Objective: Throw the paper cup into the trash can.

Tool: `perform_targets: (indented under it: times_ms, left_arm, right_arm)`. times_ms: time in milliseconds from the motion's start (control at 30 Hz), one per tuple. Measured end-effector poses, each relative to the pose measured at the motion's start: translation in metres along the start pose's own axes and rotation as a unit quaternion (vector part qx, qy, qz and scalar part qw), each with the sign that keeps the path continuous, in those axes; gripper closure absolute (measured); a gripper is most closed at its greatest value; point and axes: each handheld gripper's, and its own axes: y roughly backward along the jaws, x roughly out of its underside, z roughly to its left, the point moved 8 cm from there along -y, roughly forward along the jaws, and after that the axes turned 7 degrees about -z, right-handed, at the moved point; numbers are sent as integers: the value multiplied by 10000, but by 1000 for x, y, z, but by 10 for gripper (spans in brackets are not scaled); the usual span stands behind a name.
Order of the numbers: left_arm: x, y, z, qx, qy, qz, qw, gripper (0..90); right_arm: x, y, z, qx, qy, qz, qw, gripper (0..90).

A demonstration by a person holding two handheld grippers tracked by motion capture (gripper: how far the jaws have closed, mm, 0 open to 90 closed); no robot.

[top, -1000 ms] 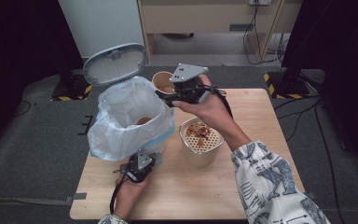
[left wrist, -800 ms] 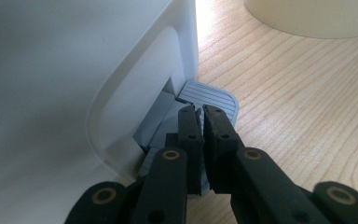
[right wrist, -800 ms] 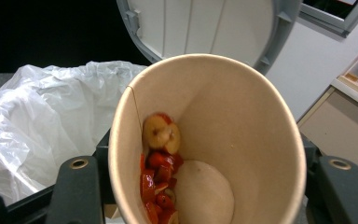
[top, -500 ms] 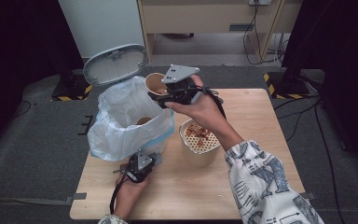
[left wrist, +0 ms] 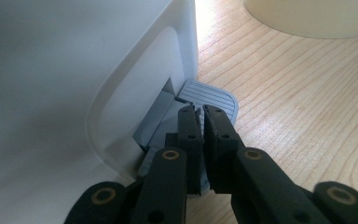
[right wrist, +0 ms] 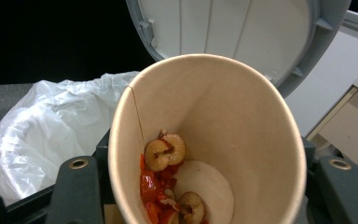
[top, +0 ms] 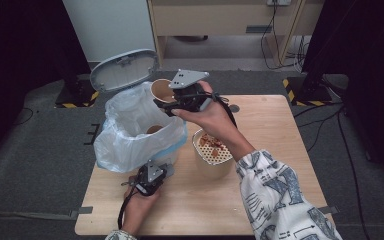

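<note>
A white pedal bin [left wrist: 74,70] lined with a clear bag [top: 135,130] stands at the table's left, its grey lid [top: 124,69] raised. My left gripper [top: 161,169] is shut, with nothing between its jaws. Its tips [left wrist: 200,112] rest on the bin's grey pedal [left wrist: 214,95]. My right gripper [top: 167,102] is shut on a brown paper cup [top: 161,91], held tilted at the bag's far right rim. In the right gripper view the cup [right wrist: 223,116] holds red and brown food scraps [right wrist: 168,186], with the lid [right wrist: 223,28] behind it.
A paper bowl [top: 212,150] with a perforated insert and food scraps stands right of the bin on the wooden table [top: 270,130]. The person's right forearm crosses above it. Its side [left wrist: 307,18] shows beyond the pedal. Grey floor surrounds the table.
My right hand has carried the cup a little to the left, closer over the bag's mouth. The left gripper has stayed on the pedal.
</note>
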Motion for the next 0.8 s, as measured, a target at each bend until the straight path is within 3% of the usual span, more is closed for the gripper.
perform_targets:
  times_ms: [800]
  left_arm:
    - [0,0,0,5,6,-3,10000,847]
  right_arm:
    - [11,-28,17,-261,-209,135,9993,353]
